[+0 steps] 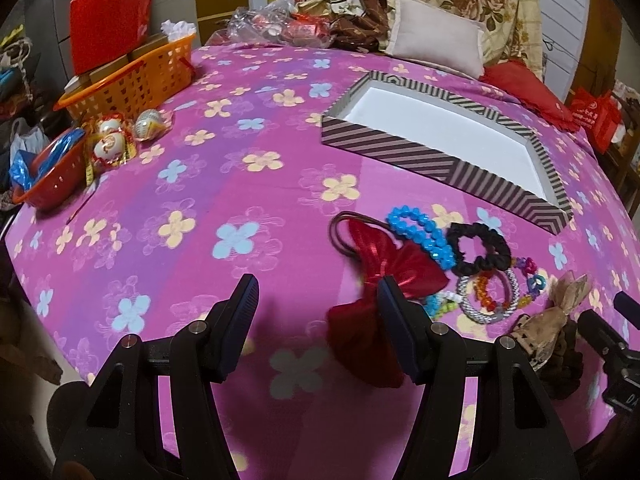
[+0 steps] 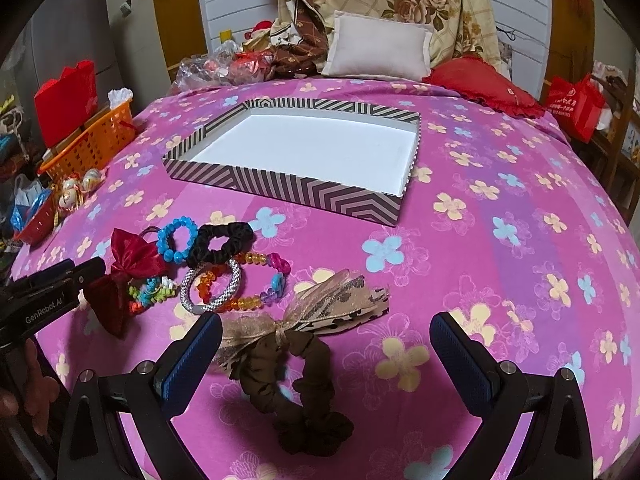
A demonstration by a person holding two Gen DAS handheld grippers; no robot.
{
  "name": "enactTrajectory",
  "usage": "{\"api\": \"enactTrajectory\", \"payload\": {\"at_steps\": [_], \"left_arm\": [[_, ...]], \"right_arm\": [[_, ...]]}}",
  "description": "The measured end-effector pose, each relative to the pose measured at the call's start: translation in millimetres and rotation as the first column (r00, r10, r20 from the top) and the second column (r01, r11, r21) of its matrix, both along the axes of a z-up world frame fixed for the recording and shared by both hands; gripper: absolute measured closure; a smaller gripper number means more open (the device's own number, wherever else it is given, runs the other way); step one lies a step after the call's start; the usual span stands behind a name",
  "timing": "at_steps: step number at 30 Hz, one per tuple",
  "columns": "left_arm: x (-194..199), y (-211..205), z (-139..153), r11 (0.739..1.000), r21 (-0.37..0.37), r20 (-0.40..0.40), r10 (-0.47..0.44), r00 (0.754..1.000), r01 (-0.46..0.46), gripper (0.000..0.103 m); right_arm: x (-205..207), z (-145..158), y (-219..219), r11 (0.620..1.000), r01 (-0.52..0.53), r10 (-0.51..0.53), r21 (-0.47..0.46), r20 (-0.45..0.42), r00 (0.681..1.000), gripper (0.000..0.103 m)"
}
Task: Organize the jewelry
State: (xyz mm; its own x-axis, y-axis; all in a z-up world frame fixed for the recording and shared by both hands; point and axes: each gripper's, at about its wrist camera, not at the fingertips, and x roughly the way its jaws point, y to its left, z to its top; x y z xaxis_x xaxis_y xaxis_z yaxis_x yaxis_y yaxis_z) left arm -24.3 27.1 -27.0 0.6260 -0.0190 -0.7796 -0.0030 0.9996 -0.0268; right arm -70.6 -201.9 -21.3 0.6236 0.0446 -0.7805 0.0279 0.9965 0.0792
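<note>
Hovering over the bed (image 2: 500,240), both grippers hold their jaws wide and empty. The right gripper (image 2: 326,352) has the brown scrunchie (image 2: 296,384) lying between its jaws, its gauzy bow (image 2: 320,308) just ahead. The left gripper (image 1: 316,300) has the red bow (image 1: 384,264) at its right jaw. Both pieces look soft, light and floppy; pinching the bunched fabric should hold. The striped box (image 2: 304,192) sits well ahead, nothing inside.

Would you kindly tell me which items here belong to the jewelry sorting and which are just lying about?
For the job: striped box, blue bead bracelet, black scrunchie, silver bangle, red bow, brown scrunchie.
Lying about: orange basket, white pillow, red bag.
</note>
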Motion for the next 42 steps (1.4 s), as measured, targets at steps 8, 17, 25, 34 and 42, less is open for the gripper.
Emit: {"api": "enactTrajectory", "payload": {"at_steps": [8, 17, 25, 34, 42], "left_arm": [[0, 8, -1, 0.999, -0.033, -0.034, -0.04, 0.999, 0.039, 0.041], [4, 5, 1, 0.996, -0.068, -0.049, -0.062, 0.997, 0.059, 0.041], [6, 3, -4, 0.995, -0.071, -0.067, -0.075, 0.995, 0.07, 0.041], [8, 2, -6, 0.994, -0.075, -0.073, -0.086, 0.994, 0.081, 0.041], [12, -5, -8, 0.99, -0.089, -0.087, -0.115, 0.99, 0.108, 0.041]], "right_arm": [[7, 8, -8, 1.0, -0.023, 0.023, 0.015, 0.015, 1.0, 0.0], [7, 11, -41, 0.999, 0.012, -0.012, 0.037, -0.002, 1.0, 0.0], [-2, -3, -30, 0.994, -0.06, 0.065, 0.091, -0.052, 0.997, 0.0], [-4, -20, -5, 0.987, -0.132, 0.138, 0.092, -0.068, 0.988, 0.0], [-3, -26, -2, 0.986, -0.136, 0.144, 0.101, -0.08, 0.986, 0.0]]}}
